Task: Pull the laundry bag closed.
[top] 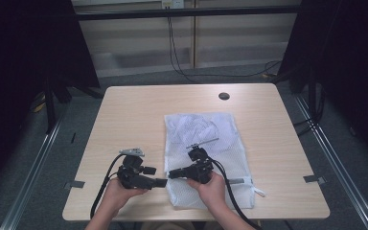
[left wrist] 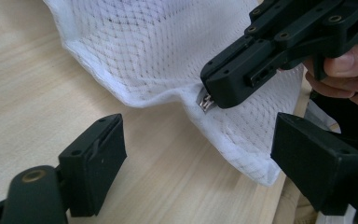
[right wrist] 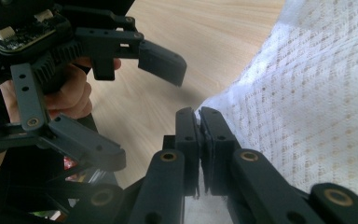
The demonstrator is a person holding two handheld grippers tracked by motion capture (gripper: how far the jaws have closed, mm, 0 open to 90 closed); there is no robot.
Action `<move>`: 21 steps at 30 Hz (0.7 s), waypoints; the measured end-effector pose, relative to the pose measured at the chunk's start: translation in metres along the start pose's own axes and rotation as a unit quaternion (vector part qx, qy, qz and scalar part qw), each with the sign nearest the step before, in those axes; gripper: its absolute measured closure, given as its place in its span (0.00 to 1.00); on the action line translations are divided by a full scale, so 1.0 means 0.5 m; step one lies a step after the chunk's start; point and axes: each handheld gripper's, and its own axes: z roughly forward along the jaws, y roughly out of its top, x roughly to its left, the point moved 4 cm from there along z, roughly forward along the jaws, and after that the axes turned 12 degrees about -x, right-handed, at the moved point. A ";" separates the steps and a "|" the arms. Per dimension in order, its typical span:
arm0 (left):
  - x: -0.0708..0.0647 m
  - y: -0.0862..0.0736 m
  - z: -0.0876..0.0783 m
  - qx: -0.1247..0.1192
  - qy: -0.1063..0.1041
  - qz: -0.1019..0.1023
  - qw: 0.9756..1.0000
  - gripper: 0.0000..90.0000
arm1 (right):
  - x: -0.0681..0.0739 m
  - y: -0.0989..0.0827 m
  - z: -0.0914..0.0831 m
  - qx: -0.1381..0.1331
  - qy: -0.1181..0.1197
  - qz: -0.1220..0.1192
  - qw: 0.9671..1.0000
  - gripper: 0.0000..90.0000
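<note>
While the right gripper [right wrist: 199,122] pinches its zipper pull [left wrist: 205,101], the mesh bag [top: 206,139] lies flat.

The table [top: 134,115] is pale wood-grain laminate, smooth with a soft sheen. The mesh bag [left wrist: 158,51] is white netted cloth, open-weave and rough, with a thicker hemmed edge. Its zipper pull [left wrist: 205,102] is shiny metal. Both grippers' fingers [left wrist: 93,163] look like matt black plastic with brass-coloured rivets.
</note>
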 end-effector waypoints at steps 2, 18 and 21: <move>-0.003 -0.002 0.003 0.002 -0.009 -0.005 1.000 0.21 | 0.000 0.001 0.000 -0.002 -0.001 -0.001 1.000 0.96; -0.019 -0.018 0.033 0.029 -0.043 -0.005 0.999 0.40 | 0.001 0.003 -0.005 -0.006 0.001 0.001 1.000 0.96; -0.019 -0.020 0.039 0.029 -0.049 -0.010 0.998 0.42 | 0.002 0.003 -0.005 -0.006 0.004 0.001 1.000 0.96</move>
